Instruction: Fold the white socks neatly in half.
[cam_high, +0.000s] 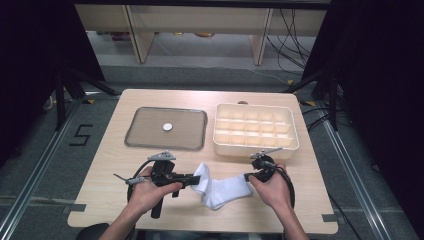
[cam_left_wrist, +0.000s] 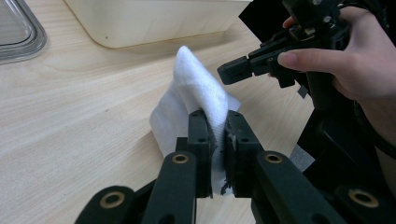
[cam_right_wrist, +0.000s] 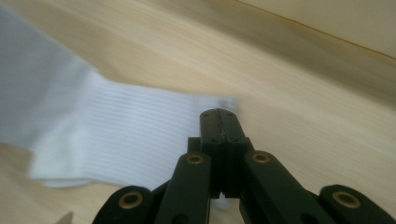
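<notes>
A white sock (cam_high: 222, 190) lies crumpled on the wooden table (cam_high: 110, 165) near its front edge, between my two grippers. My left gripper (cam_high: 194, 179) comes in from the left and is shut on a raised fold of the sock (cam_left_wrist: 198, 81), with the cloth pinched between its jaws (cam_left_wrist: 215, 120). From the right, my right gripper (cam_high: 248, 176) reaches the sock's ribbed cuff (cam_right_wrist: 135, 126). It is shut (cam_right_wrist: 218, 115) with the cuff's corner at its tips. The left gripper view also has the right gripper (cam_left_wrist: 229, 72), held by a hand.
A grey flat tray (cam_high: 131, 131) sits at the back left with a small white round thing (cam_high: 167, 127) on it. A cream box (cam_high: 255, 149) divided into several compartments stands at the back right, just beyond the right gripper.
</notes>
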